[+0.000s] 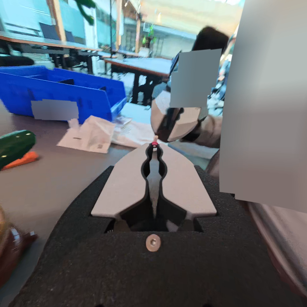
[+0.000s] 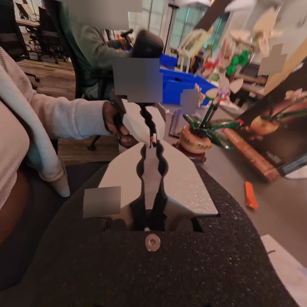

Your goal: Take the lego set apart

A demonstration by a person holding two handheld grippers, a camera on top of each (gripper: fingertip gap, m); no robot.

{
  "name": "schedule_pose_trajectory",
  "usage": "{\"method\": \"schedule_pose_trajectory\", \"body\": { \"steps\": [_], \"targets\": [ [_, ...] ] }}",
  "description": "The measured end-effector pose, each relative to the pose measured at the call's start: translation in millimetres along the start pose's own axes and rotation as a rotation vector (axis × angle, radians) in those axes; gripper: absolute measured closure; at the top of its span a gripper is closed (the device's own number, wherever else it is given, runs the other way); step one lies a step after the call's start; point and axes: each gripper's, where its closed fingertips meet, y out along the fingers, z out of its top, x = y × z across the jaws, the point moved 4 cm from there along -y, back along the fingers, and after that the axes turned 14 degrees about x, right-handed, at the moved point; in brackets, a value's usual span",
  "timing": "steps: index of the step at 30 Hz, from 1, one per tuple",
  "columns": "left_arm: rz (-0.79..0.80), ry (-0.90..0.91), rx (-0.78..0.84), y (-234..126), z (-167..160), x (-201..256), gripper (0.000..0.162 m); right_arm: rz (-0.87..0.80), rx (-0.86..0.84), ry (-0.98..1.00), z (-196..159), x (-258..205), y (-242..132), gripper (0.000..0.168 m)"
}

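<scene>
The lego orchid (image 2: 221,89) stands in its tan pot (image 2: 194,139) on the grey table, right of both grippers. My left gripper (image 1: 154,146) is shut on a tiny lego piece (image 1: 155,141) with a pink ring and a beige tip. It also shows in the right wrist view (image 2: 152,137), pointing down with that piece (image 2: 154,137) at its tips. My right gripper (image 2: 151,144) faces it tip to tip, jaws a narrow gap apart, just below the piece. The left wrist view shows the right gripper (image 1: 162,137) touching the beige tip.
A blue bin (image 1: 66,93) stands at the back left, with white paper bags (image 1: 93,134) in front of it. A green leaf piece (image 1: 15,146) and an orange tool (image 1: 21,160) lie on the left. The set's box (image 2: 282,124) stands at the right. A person's sleeve (image 2: 58,116) is close. My left and right fingertips are right by each other. From either gripper's tips it is about 15 cm to the lego orchid (image 2: 221,89).
</scene>
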Motion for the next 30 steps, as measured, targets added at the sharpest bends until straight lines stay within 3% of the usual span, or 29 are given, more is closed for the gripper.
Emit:
{"method": "schedule_pose_trajectory", "body": {
  "steps": [1, 6, 9, 15, 18, 22, 30],
  "targets": [
    [0.037, 0.065, -0.038, 0, -2, -1, 0.157, -0.009, -0.023, 0.036, -2, 2, 0, 0.151],
    [0.273, 0.351, -0.1, 5, 1, -8, 0.157, -0.21, -0.024, 0.127, 1, 9, 6, 0.155],
    [0.372, 0.424, -0.155, 7, -3, -12, 0.157, -0.376, -0.014, 0.09, -5, 11, 5, 0.155],
    [0.392, 0.463, -0.211, 14, -18, -10, 0.157, -0.483, -0.023, 0.13, -23, 11, 2, 0.157],
    [0.399, 0.558, -0.229, 16, -19, -10, 0.157, -0.489, -0.018, 0.166, -26, 12, -1, 0.16],
    [0.411, 0.706, -0.241, 17, -21, -8, 0.157, -0.506, -0.039, 0.231, -30, 15, -7, 0.145],
    [0.333, 0.879, -0.189, 21, -22, 1, 0.157, -0.228, 0.031, 0.69, -33, 12, -10, 0.157]
  ]
}}
